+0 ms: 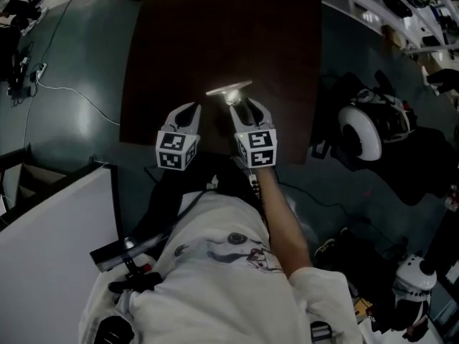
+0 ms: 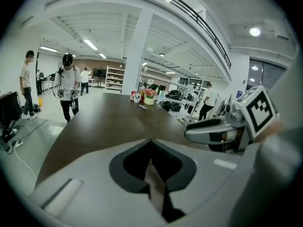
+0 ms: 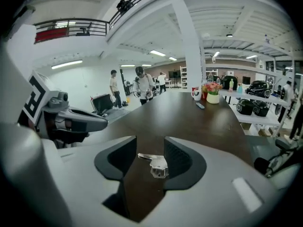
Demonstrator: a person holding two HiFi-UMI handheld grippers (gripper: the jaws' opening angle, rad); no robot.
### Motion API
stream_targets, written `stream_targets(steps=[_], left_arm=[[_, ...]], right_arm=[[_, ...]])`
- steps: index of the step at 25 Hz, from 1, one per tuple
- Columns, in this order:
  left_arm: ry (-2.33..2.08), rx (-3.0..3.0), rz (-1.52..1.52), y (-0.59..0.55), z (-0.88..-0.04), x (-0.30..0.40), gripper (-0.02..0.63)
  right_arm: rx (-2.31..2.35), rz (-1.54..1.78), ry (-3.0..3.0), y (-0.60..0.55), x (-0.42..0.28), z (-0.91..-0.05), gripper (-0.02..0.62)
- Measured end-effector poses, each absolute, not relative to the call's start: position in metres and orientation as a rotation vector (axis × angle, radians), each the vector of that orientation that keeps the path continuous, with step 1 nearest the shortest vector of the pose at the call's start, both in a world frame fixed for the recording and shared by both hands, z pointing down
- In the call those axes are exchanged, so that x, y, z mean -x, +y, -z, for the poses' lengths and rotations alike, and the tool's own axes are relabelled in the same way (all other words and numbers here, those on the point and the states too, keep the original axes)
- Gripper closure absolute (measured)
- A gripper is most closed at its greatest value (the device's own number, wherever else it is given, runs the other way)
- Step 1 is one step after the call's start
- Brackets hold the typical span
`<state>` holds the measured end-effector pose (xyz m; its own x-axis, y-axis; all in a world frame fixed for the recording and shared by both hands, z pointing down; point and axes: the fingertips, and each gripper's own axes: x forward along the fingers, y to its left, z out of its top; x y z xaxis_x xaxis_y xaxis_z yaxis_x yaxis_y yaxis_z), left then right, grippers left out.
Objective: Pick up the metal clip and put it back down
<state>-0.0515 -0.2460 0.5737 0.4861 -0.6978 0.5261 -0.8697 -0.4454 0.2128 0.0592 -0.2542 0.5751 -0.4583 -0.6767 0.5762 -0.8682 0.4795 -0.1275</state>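
So the metal clip [image 3: 156,163] is seen lying on the dark wooden table [image 1: 215,34], near its front edge, right between the jaws of the right gripper [image 3: 149,145]. Those jaws are spread apart and nothing is pinched. The clip sits closer to the right-hand pad, and whether it's actually touched there can't be told. The left gripper [image 2: 150,145] is held just beside the right one over the table edge, with its jaws pressed together at the tips and nothing caught in them. As for handling, the clip is judged to be light, stiff and pretty slick, being small shiny metal, so it can probably be squirted out sideways if it's squeezed off-centre. A thin flat arm is seen sticking out to the left of a chunkier rounded body. That body is probably the better spot to be gripped, squarely across the pads, since the thin arm lies low against the tabletop and could easily be missed.
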Motion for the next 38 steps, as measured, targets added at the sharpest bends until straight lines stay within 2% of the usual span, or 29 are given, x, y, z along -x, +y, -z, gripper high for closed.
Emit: stream_targets(steps=[4,9,26,31,38], left_arm=[[-1.283,-2.225,-0.533,-0.247,-0.592,0.065,0.607],[-1.275,-2.188,-0.545,-0.244,-0.602,0.080,0.607],[-1.261,-2.139,-0.576,-0.236,-0.608,0.109,0.607],[-1.260,-2.142,-0.576,-0.231,-0.608,0.112,0.607],[-1.271,-2.175,-0.538,-0.238,-0.599,0.108,0.607]], right_arm=[[-1.197,-0.595,-2.157,-0.271,-0.057,-0.624,0.348],[-1.110,-0.665,-2.033,-0.279,-0.053,-0.680,0.319],[-1.116,-0.755,-1.874,-0.282,-0.050,-0.737,0.296],[-1.102,-0.709,-1.897,-0.280,-0.050,-0.733,0.301],[-1.194,-0.617,-2.004,-0.281,-0.056,-0.683,0.304]])
